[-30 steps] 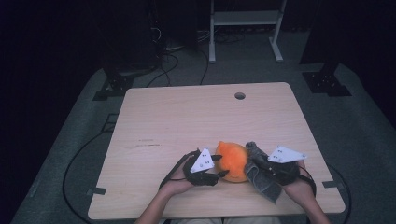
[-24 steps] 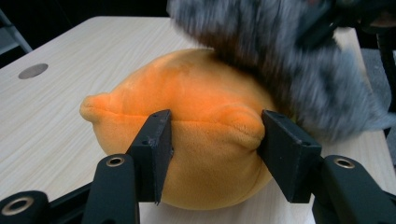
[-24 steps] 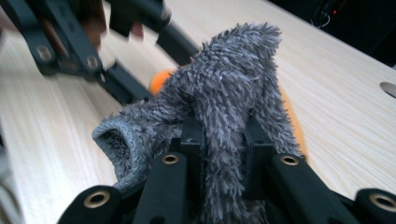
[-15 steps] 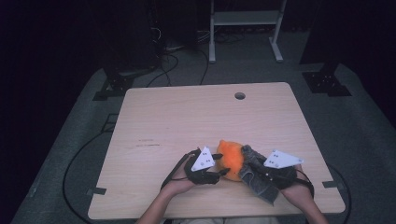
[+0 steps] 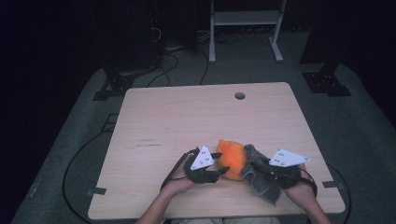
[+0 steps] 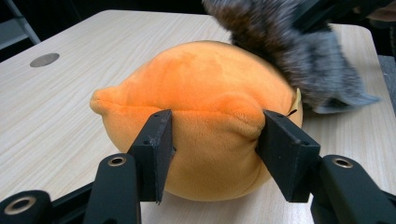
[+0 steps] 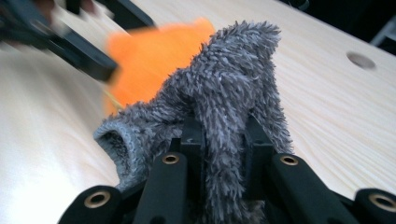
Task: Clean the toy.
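Note:
An orange plush toy [image 5: 232, 158] shaped like a lemon lies near the table's front edge. My left gripper [image 5: 220, 163] is shut on it from the left; in the left gripper view both pads dent the orange plush [image 6: 205, 116] along its seam. A grey fuzzy cloth [image 5: 259, 175] hangs on the plush's right side, and my right gripper [image 5: 261, 170] is shut on it. In the right gripper view the grey cloth [image 7: 224, 112] bunches up between the jaws, with the orange plush [image 7: 149, 56] just behind it and touching it.
The light wooden table [image 5: 177, 121] has a round cable hole [image 5: 240, 95] near its far edge. A white metal stand [image 5: 245, 28] and dark cables lie on the floor beyond the table. Black tape marks [image 5: 97, 191] sit at the front corners.
My right gripper has shifted a little with the grey cloth, which now lies lower against the plush's right side. The left gripper and the plush have stayed put.

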`<state>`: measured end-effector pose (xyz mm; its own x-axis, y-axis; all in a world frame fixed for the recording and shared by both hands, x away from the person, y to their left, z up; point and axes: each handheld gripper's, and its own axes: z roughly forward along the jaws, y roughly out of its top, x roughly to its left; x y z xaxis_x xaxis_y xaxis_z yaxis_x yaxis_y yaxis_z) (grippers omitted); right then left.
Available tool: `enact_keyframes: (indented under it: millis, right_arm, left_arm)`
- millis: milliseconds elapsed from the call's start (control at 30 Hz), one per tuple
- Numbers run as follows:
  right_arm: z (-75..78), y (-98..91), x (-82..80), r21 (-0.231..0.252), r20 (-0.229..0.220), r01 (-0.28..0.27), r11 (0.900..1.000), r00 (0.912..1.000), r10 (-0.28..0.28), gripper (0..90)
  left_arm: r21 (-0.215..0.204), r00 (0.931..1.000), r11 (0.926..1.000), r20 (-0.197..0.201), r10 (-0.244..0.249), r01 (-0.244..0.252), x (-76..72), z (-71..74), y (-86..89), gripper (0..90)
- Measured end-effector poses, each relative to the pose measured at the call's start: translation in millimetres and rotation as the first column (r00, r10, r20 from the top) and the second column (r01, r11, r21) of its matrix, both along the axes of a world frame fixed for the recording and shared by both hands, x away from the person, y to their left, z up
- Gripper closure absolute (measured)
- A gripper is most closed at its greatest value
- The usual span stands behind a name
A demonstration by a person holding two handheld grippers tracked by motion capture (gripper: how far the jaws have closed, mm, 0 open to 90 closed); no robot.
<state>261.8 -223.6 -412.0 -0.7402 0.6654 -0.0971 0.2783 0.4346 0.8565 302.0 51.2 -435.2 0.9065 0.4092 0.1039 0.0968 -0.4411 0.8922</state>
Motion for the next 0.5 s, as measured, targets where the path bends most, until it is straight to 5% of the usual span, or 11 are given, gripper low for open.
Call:
enact_keyframes:
  millis: [100,200,367,500]
  right_arm:
    - [1.5,20.3,-7.0,-0.011,0.009,-0.092,0.9957,0.9957,0.092,73.8]
    - [-3.9,25.0,-3.2,-0.036,0.001,-0.106,0.9937,0.9943,0.106,73.8]
    - [-7.5,-3.3,10.5,-0.018,-0.036,0.010,0.9998,0.9993,-0.011,73.8]
    - [-14.1,-11.4,16.0,-0.006,-0.083,0.015,0.9999,0.9964,-0.016,73.7]
  left_arm:
    - [0.009,1.0000,0.9999,0.007,0.006,-0.006,-0.8,0.1,-2.1,44.9]
    - [0.018,1.0000,0.9998,0.001,0.009,-0.009,0.3,-1.8,1.2,44.8]
    - [0.013,0.9999,0.9999,-0.012,0.007,-0.006,2.6,-2.4,2.3,44.6]
    - [0.004,0.9981,0.9991,-0.045,0.043,-0.042,4.6,-3.8,2.0,31.3]
